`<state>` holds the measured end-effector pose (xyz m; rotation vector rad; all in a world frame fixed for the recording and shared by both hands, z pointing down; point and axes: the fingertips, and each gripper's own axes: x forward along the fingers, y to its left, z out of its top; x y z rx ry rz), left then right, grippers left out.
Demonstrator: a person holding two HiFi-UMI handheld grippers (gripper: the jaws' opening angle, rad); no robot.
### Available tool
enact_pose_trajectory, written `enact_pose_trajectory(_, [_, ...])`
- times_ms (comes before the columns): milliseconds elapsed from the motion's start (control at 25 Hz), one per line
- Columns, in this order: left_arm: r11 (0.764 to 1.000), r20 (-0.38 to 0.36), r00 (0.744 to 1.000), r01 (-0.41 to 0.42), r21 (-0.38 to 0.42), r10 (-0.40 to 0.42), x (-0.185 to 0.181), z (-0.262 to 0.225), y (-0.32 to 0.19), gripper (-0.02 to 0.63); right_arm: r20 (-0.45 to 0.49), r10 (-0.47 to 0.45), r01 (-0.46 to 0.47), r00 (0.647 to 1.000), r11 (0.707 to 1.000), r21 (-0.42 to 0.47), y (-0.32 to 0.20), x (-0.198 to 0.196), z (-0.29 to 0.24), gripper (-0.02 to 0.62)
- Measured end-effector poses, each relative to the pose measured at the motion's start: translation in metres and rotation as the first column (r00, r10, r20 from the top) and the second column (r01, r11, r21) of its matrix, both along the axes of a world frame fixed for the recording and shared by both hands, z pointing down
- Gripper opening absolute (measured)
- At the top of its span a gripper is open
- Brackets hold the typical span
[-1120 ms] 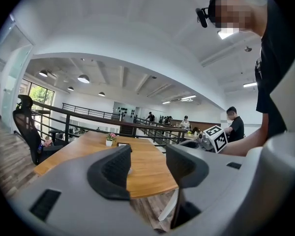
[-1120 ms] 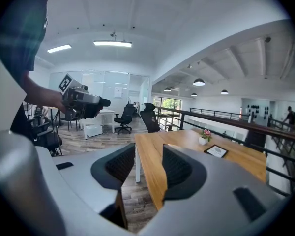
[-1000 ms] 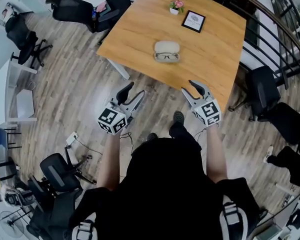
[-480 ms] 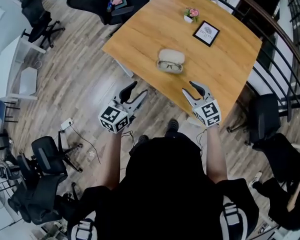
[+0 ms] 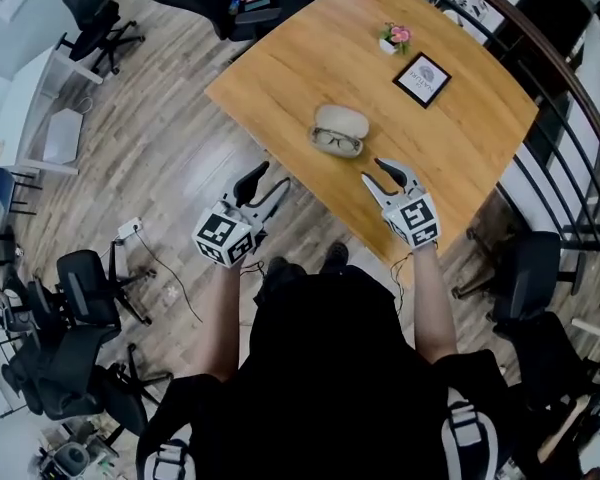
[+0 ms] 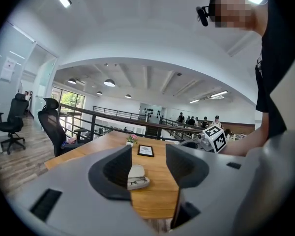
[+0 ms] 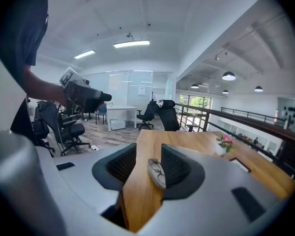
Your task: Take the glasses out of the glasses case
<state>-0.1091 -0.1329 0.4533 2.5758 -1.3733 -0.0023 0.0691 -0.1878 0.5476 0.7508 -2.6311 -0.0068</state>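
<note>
An open beige glasses case (image 5: 340, 126) lies on the wooden table (image 5: 450, 138), with dark-framed glasses (image 5: 337, 140) in its near half. Both grippers hover short of the table's near edge, apart from the case. My left gripper (image 5: 268, 181) is open with nothing between its jaws; in the left gripper view (image 6: 148, 166) the case (image 6: 136, 177) shows beyond them. My right gripper (image 5: 378, 175) is open, empty, and its jaws are closing; in the right gripper view (image 7: 150, 166) the case (image 7: 156, 172) lies ahead.
A small pot of pink flowers (image 5: 394, 38) and a black-framed picture (image 5: 423, 78) stand at the table's far side. Black office chairs (image 5: 528, 278) stand around the table, one at its right. A black railing (image 5: 570, 138) runs behind it. Wooden floor lies below.
Both grippers have come closer to the table's near edge and the case. The table and case sit nearer in the head view.
</note>
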Motion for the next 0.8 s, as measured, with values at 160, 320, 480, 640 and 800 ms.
enact_pose_trajectory(160, [1.0,-0.005,1.0,0.014,-0.028,-0.014,-0.001,0.008,-0.007,0.233,-0.009,-0.011,0.01,1.0,1.0,-0.006,-0.011,-0.003,-0.002,0.16])
enact_pose_trajectory(320, [0.999,-0.011,1.0,0.008,-0.05,-0.008,-0.001,0.014,-0.02,0.233,-0.014,-0.022,0.022,1.0,1.0,-0.02,-0.021,-0.007,0.001,0.158])
enact_pose_trajectory(480, [0.998,-0.016,1.0,-0.009,-0.058,0.008,-0.009,0.018,-0.044,0.233,-0.037,-0.027,0.025,0.999,0.999,-0.041,-0.035,-0.017,0.012,0.158])
enact_pose_trajectory(640, [0.996,0.003,0.998,-0.056,-0.067,0.056,-0.016,0.022,-0.077,0.233,-0.052,0.004,-0.006,0.999,0.999,-0.048,-0.062,-0.022,0.018,0.15])
enact_pose_trajectory(800, [0.99,0.002,0.995,-0.094,-0.101,0.095,-0.023,0.034,-0.108,0.233,-0.081,0.02,-0.028,0.996,0.994,-0.104,-0.08,-0.025,0.039,0.15])
